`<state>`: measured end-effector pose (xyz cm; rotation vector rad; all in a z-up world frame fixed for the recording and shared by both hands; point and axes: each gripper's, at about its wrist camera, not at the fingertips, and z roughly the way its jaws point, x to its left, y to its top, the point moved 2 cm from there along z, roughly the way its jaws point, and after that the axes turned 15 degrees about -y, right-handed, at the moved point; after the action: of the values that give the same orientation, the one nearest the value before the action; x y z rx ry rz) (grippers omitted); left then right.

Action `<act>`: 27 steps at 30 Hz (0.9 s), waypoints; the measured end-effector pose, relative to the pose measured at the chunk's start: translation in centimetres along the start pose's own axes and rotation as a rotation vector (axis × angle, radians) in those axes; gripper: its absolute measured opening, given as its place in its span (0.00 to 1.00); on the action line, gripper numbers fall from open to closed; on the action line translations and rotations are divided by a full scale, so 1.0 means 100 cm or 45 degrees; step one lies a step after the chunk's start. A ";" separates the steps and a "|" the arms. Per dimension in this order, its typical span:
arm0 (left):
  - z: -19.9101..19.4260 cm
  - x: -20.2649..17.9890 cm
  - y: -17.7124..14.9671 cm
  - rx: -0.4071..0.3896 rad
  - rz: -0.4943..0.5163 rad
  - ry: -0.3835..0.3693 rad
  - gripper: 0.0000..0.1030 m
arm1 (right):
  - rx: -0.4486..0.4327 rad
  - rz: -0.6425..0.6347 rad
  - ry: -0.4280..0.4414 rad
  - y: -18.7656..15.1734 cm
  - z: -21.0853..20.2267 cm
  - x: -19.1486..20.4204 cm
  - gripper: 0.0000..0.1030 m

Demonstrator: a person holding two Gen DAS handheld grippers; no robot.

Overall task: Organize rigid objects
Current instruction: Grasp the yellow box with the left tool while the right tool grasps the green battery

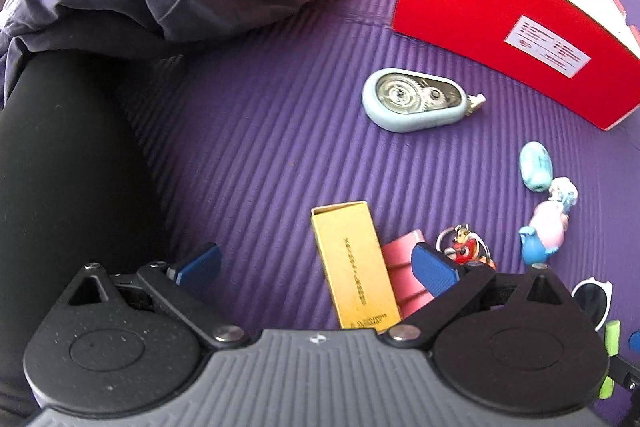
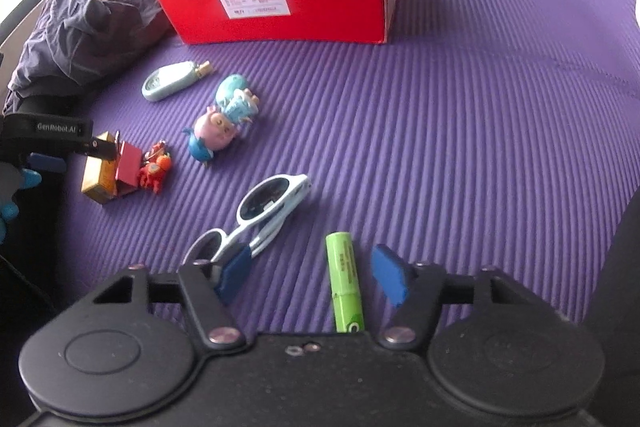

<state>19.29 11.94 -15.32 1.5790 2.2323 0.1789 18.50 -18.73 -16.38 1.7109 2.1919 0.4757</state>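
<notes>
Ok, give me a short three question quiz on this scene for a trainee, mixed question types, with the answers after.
1. True or false: the green battery lies between the right gripper fingers, with neither pad touching it.
2. Which thing lies between the open left gripper fingers? A) yellow box B) correction tape dispenser C) white sunglasses
3. Fill in: the red box stands with its top ____.

Key: 1 true. 2 A. 3 open.
</notes>
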 end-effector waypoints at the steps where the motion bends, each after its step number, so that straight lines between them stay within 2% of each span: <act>1: 0.000 -0.001 -0.001 -0.001 0.004 0.006 0.99 | 0.008 -0.003 -0.006 0.000 0.002 0.000 0.55; 4: 0.004 -0.002 -0.001 0.001 0.011 0.026 0.92 | 0.025 -0.015 -0.014 -0.001 0.006 0.002 0.47; 6: 0.008 0.000 -0.001 0.021 -0.010 0.020 0.74 | 0.033 -0.029 -0.018 -0.002 0.008 0.004 0.42; 10: 0.010 0.006 0.000 0.026 -0.069 -0.031 0.68 | 0.027 -0.045 -0.027 -0.003 0.008 0.006 0.40; 12: 0.008 0.004 0.000 0.022 -0.065 -0.052 0.54 | 0.025 -0.047 -0.042 -0.004 0.008 0.006 0.37; 15: 0.005 -0.001 -0.001 0.022 -0.063 -0.075 0.36 | 0.023 -0.052 -0.061 -0.004 0.009 0.007 0.27; 21: -0.001 -0.002 0.000 0.007 -0.080 -0.110 0.29 | 0.012 -0.071 -0.087 -0.005 0.009 0.008 0.22; 24: -0.006 -0.003 0.000 -0.009 -0.081 -0.124 0.28 | 0.006 -0.060 -0.109 -0.005 0.008 0.008 0.09; 26: -0.011 -0.005 -0.002 -0.021 -0.077 -0.136 0.28 | 0.005 -0.033 -0.076 -0.004 0.007 0.005 0.05; 27: -0.013 -0.006 -0.003 -0.028 -0.074 -0.143 0.28 | 0.000 -0.029 -0.072 -0.003 0.007 0.005 0.00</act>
<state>18.70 11.46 -14.12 1.4736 2.1792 0.0959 18.42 -18.31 -17.13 1.6773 2.1692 0.4167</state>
